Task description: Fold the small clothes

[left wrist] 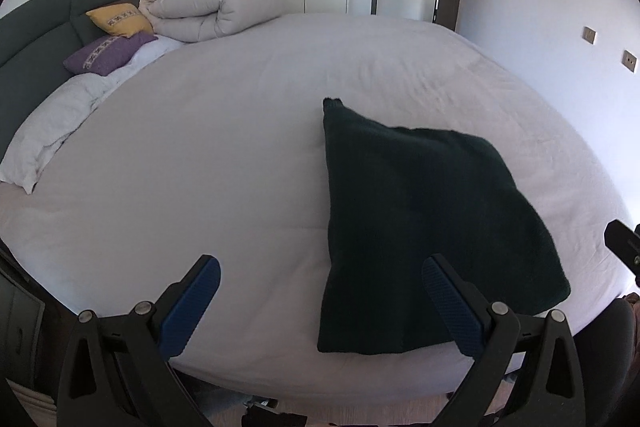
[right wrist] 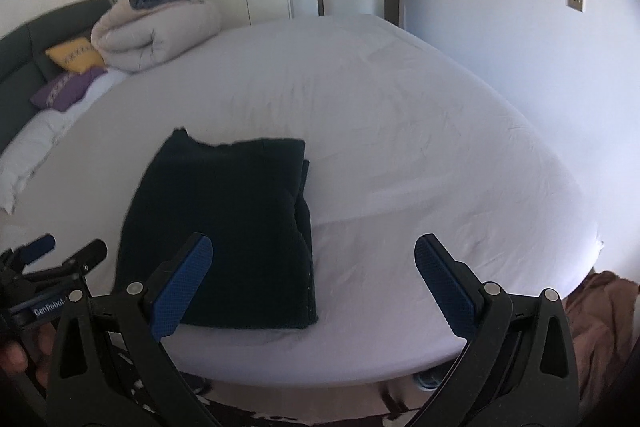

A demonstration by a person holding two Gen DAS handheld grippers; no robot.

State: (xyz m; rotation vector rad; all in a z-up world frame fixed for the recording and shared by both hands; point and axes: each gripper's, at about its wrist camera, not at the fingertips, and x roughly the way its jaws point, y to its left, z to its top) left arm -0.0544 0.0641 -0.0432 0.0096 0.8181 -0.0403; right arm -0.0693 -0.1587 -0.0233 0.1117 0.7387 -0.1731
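Both grippers hang wide open and empty above the near edge of the bed (left wrist: pixel 248 131). Between my left gripper (left wrist: pixel 320 307) fingers I see bare sheet and the near left corner of the garment (left wrist: pixel 420 227); my right gripper (right wrist: pixel 314 283) frames the garment's near right corner. Neither touches the cloth.

That garment, a dark knit, lies on the bed close to its near edge, well apart from the rolled duvet (left wrist: pixel 208 11) and pillows at the headboard. It is already a compact, roughly rectangular stack, and the right wrist view shows layered edges along its right side. One small tab of fabric sticks out at the far left corner.

I judge the folding of this piece to be done or nearly so, with my grippers let go of it. What comes next, I think, is either one tidy-up, pinching that stray corner and tucking it flat without dragging the layers, or taking the stack by both near corners to move it aside.
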